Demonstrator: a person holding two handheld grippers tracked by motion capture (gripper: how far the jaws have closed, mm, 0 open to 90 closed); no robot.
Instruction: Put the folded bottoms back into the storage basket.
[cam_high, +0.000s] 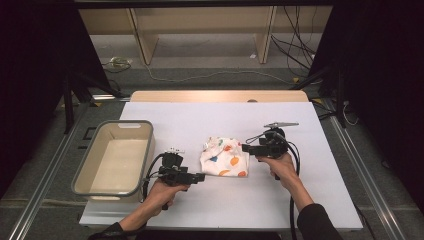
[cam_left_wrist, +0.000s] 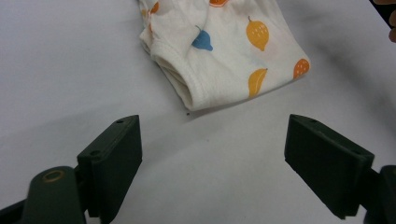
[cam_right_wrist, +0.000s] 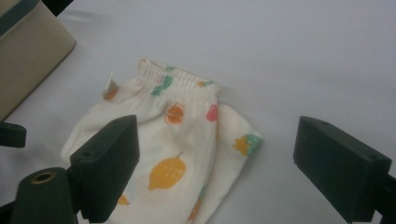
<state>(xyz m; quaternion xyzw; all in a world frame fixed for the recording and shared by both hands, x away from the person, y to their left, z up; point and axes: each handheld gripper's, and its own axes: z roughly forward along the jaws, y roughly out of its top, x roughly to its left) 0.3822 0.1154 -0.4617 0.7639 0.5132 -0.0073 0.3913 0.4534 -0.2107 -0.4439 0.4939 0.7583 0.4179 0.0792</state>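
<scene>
Nearest the camera, the left gripper (cam_left_wrist: 212, 154), jaws spread wide and empty, pointing at the folded garment (cam_left_wrist: 224, 51) lying just ahead on the white table (cam_high: 310, 190). Right gripper (cam_right_wrist: 217, 168), jaws likewise apart, grasping nothing, poised over the garment's opposite edge. The fruit-printed garment lies mid-table between both grippers; a beige tub (cam_high: 82, 170) stands well to the left.

A beige bin (cam_high: 114, 159) sits on the white table (cam_high: 300, 200) at left
</scene>
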